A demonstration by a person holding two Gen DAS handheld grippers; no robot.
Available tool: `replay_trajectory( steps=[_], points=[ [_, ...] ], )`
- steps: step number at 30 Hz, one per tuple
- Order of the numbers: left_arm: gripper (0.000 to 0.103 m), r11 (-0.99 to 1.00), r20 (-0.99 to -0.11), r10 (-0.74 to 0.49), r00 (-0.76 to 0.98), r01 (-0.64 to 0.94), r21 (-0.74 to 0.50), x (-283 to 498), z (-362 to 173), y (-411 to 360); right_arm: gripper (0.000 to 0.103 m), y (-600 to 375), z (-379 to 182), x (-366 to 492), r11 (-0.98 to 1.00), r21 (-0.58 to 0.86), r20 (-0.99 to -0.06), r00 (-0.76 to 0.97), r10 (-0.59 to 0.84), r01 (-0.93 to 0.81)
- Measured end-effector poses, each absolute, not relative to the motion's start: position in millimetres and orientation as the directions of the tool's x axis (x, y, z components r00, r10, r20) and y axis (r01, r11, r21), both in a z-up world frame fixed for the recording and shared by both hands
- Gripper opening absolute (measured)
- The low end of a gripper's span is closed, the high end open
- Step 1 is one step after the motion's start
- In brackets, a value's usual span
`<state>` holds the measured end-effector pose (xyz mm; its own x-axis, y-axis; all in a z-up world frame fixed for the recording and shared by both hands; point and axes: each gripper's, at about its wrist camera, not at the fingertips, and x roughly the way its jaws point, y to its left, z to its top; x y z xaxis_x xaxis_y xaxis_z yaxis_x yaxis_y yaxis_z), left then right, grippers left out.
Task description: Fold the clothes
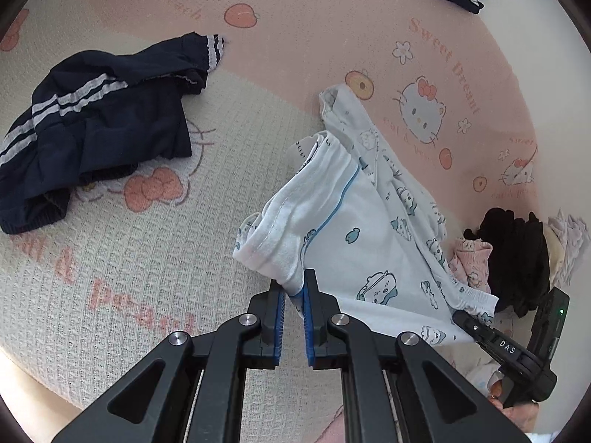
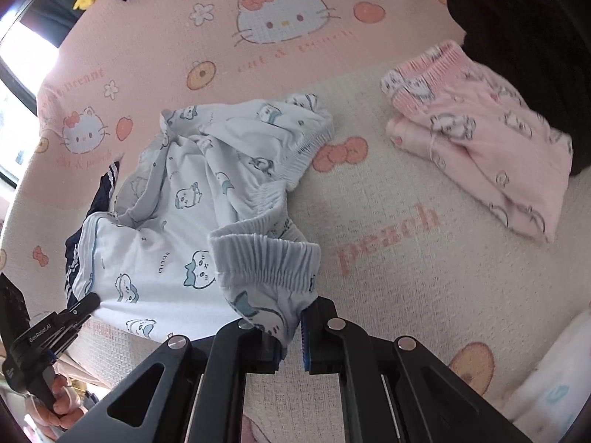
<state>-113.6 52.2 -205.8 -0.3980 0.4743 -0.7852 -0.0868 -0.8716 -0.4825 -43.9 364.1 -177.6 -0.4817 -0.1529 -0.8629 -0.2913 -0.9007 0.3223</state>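
Pale blue cartoon-print pyjama shorts [image 1: 373, 236], held up off the Hello Kitty bedspread [image 1: 147, 258] near its front edge. Left gripper [image 1: 294, 295] clamped on a leg hem; right gripper [image 2: 291, 326] clamped on the elastic waistband corner. Garment stretches between the two grippers, so its long axis runs left-right between them and the rest droops away onto the bedspread. Probably next: lay flat, fold. Navy striped shorts [image 1: 92, 125] lie crumpled left; folded pink shorts [image 2: 476, 147] right.
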Motion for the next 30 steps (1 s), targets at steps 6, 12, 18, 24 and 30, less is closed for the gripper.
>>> replay_trajectory(
  steps=[6,12,18,24,30],
  points=[
    [0.007,-0.866,-0.782,0.487,-0.389,-0.097,-0.491,-110.1,-208.2,46.3,0.004,365.7,-185.7,-43.1,-0.899,0.326,-0.867,-0.472,-0.160,-0.292],
    [0.007,-0.874,-0.795,0.478,-0.374,-0.105,-0.475,-104.6,-213.6,46.5,0.004,369.5,-188.7,-42.1,-0.884,0.349,-0.868,-0.463,-0.181,-0.309],
    [0.007,-0.872,-0.805,0.481,-0.347,-0.089,-0.482,-101.5,-222.2,44.2,0.010,378.2,-197.8,-37.6,-0.849,0.396,-0.862,-0.460,-0.213,-0.350],
    [0.010,-0.816,-0.759,0.559,-0.335,-0.057,-0.576,-107.4,-215.4,35.7,0.045,389.9,-184.2,-32.7,-0.801,0.486,-0.808,-0.531,-0.257,-0.351],
    [0.058,-0.800,-0.745,0.576,-0.336,-0.048,-0.598,-106.2,-204.3,31.0,0.050,401.1,-178.8,-30.3,-0.759,0.530,-0.790,-0.545,-0.280,-0.378]
  ],
)
